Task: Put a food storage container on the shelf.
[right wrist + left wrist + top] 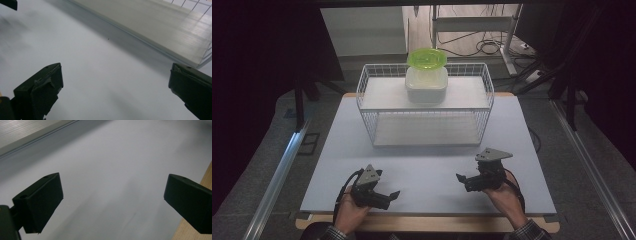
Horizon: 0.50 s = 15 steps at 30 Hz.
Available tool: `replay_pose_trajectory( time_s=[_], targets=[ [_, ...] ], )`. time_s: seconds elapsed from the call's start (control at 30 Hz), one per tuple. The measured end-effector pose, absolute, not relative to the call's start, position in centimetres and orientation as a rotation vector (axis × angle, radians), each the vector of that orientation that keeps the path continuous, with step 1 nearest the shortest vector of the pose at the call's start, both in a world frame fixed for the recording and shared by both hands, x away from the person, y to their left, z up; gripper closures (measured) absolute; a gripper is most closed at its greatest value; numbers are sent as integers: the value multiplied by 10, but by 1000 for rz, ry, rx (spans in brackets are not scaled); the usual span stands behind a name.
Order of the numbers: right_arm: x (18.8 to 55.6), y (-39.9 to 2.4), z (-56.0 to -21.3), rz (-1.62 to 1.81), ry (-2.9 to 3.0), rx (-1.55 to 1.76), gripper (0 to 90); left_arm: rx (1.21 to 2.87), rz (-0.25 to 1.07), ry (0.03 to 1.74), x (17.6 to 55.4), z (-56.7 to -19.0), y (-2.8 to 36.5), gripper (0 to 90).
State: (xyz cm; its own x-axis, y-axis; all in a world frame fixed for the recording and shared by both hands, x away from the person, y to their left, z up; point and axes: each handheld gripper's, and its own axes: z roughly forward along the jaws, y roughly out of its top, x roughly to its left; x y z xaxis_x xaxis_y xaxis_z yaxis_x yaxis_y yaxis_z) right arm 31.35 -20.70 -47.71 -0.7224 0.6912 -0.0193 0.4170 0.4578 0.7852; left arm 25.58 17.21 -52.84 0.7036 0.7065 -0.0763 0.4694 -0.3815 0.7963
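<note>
White container (426, 84) with its lime-green lid (427, 58) sits on the top shelf of the wire rack (372, 117), well away from you, untouched. Your left gripper (391, 196) and right gripper (463, 180) both rest low near the table's (422, 170) front edge, jaws spread wide, holding nothing. So basically nothing's done yet.

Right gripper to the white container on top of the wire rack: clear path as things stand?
Probably yes. The right gripper sits open and empty on the near table, and the white container stands on the wire rack's top shelf with nothing in front of or above it except its green lid.
</note>
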Motion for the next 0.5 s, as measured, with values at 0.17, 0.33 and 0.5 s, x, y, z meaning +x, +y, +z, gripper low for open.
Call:
replay_pose_trajectory(
  time_s=[0.17, 0.33, 0.5],
  targets=[
    [310, -207, -486, 1108, 2401, 949, 0, 2054, 352, 897, 256, -529, 172, 20],
    [308, -209, -495, 1081, 2427, 966, 0, 2061, 353, 897, 256, -530, 171, 20],
    [308, -208, -504, 1042, 2447, 965, 0, 2068, 352, 897, 256, -530, 171, 20]
  ],
)
